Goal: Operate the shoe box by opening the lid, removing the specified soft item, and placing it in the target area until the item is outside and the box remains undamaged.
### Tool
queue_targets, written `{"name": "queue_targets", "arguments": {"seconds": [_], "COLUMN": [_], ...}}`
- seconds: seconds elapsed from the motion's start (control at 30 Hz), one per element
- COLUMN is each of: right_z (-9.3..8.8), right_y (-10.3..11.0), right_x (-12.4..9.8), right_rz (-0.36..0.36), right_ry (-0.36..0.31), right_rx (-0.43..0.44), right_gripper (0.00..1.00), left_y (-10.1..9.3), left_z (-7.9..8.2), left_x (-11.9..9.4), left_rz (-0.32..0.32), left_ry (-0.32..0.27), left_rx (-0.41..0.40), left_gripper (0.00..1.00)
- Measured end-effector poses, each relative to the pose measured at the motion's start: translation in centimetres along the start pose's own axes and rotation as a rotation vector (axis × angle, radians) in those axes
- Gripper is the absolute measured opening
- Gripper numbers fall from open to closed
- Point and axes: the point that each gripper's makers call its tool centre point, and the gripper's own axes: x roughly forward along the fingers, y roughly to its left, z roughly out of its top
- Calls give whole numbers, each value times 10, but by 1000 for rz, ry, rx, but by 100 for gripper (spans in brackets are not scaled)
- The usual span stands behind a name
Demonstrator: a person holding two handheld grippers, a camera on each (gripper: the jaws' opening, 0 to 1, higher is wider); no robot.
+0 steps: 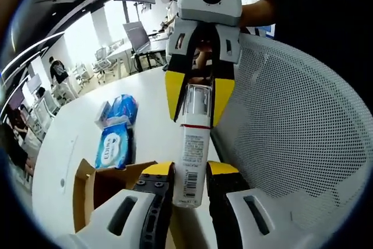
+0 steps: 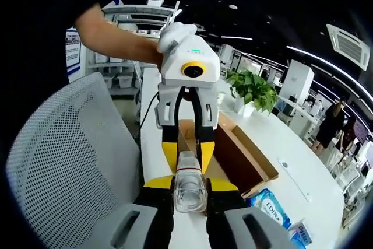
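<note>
Aloft, a white tube (image 1: 192, 155) is pinched at both ends: left tool (image 1: 189, 170) on the barcode end, right tool (image 2: 190, 183) on the clear cap. Below, the open shoe box (image 2: 245, 158) sits on the white tabletop (image 1: 151, 109), wipes packs (image 1: 113, 138) beside it, mesh chair (image 1: 291, 132) close.

White table (image 1: 76, 138) carried an open brown cardboard box (image 1: 93, 188) and blue wipe packs (image 1: 116, 132) just beside it

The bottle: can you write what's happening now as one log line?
bottle: held at both ends above table | left gripper: shut on base end | right gripper: shut on cap end | shoe box: open
</note>
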Motion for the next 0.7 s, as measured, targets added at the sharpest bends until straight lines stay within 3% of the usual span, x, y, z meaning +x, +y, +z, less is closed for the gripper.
{"name": "queue_targets", "arguments": {"seconds": [0.23,0.4,0.7], "right_z": [-2,-3,-5], "right_y": [0,0,-6], "right_x": [0,1,2], "right_rz": [11,26,40], "right_ry": [8,17,36], "right_rx": [-4,-9,-28], "right_gripper": [16,16,16], "left_y": [2,9,21], "left_z": [-1,-2,-6], "left_x": [1,-2,-15], "left_rz": [19,65,148], "left_ry": [6,5,-19], "left_rx": [-55,-70,-108], "left_gripper": [24,34,41]}}
